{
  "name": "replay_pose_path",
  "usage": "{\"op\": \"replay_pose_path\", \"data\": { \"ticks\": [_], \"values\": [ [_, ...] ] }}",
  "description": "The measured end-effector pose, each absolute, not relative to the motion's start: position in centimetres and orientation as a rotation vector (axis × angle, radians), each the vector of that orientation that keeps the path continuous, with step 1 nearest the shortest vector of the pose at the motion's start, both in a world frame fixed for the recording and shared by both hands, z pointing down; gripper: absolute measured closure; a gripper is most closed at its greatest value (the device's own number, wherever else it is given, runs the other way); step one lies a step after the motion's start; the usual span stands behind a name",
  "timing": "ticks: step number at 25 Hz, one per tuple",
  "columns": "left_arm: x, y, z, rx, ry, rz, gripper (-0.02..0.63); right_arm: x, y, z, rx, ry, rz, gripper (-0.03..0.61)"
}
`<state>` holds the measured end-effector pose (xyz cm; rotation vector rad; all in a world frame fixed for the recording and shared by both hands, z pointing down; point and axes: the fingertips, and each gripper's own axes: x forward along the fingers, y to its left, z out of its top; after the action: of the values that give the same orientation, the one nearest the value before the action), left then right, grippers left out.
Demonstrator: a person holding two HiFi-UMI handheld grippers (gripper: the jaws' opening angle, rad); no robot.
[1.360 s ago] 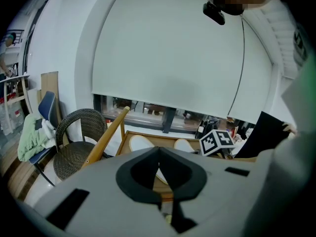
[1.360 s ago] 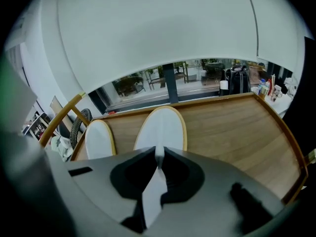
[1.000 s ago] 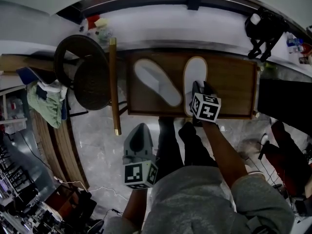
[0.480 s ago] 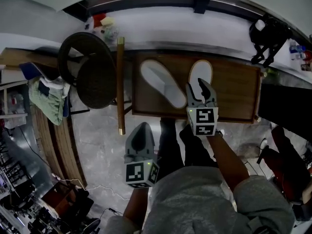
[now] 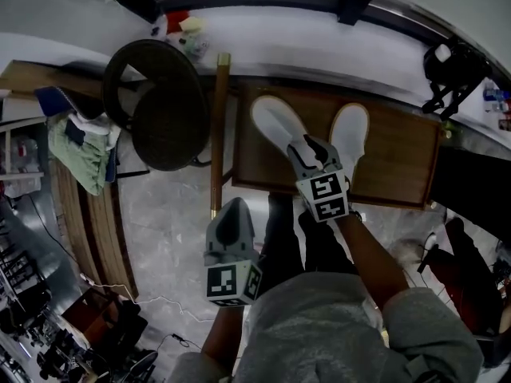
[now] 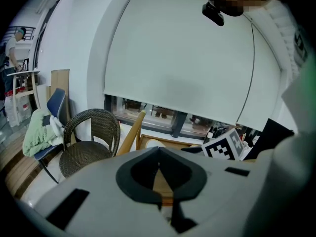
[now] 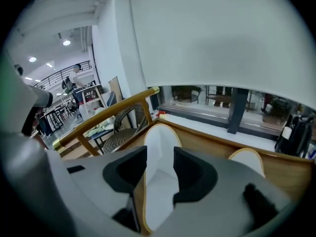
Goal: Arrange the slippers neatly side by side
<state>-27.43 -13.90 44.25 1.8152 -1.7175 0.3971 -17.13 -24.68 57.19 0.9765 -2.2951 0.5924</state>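
Note:
Two white slippers lie on a low wooden table [image 5: 399, 154]. The left slipper [image 5: 275, 126] lies slanted, toe toward the far left; the right slipper [image 5: 351, 138] lies straight. My right gripper [image 5: 311, 152] hovers over the left slipper's heel, between the two slippers. Its jaws have just been opening and stand open. In the right gripper view the left slipper [image 7: 160, 152] shows in the gap between the jaws, not pressed by the pads, with the right slipper [image 7: 247, 159] beside it. My left gripper [image 5: 229, 216] hangs shut and empty over the floor, short of the table.
A dark wicker chair [image 5: 160, 110] stands left of the table, with a wooden pole [image 5: 217, 134] between them. Further left a chair holds green cloth [image 5: 76, 146]. A black device [image 5: 451, 70] sits beyond the table's far right corner. The person's legs stand at the near edge.
My right gripper has come off the right slipper's heel, opened, and moved left to over the left slipper's heel. The left gripper has barely shifted.

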Motion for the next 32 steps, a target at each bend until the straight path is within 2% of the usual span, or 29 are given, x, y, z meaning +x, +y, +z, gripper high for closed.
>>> {"op": "replay_pose_path", "data": {
  "ticks": [19,20,22,23,32],
  "values": [
    [-33.4,-16.7,45.9,1.832,-1.665,0.405,0.598,-20.3,-25.6,64.2,0.99,-2.107,0.715,0.425],
    [-33.5,-16.8,45.9,1.835,-1.662,0.405,0.598,-20.4,-25.6,64.2,0.992,-2.101,0.712,0.429],
    [-33.8,-16.9,45.8,1.84,-1.66,0.403,0.598,-20.5,-25.6,64.0,0.999,-2.084,0.704,0.514],
    [-33.9,-17.0,45.8,1.841,-1.659,0.403,0.598,-20.6,-25.7,63.9,1.005,-2.081,0.698,0.532],
    [-34.0,-16.9,45.3,1.867,-1.66,0.404,0.598,-20.2,-26.2,61.8,1.09,-2.121,0.686,0.54]
  ]
}}
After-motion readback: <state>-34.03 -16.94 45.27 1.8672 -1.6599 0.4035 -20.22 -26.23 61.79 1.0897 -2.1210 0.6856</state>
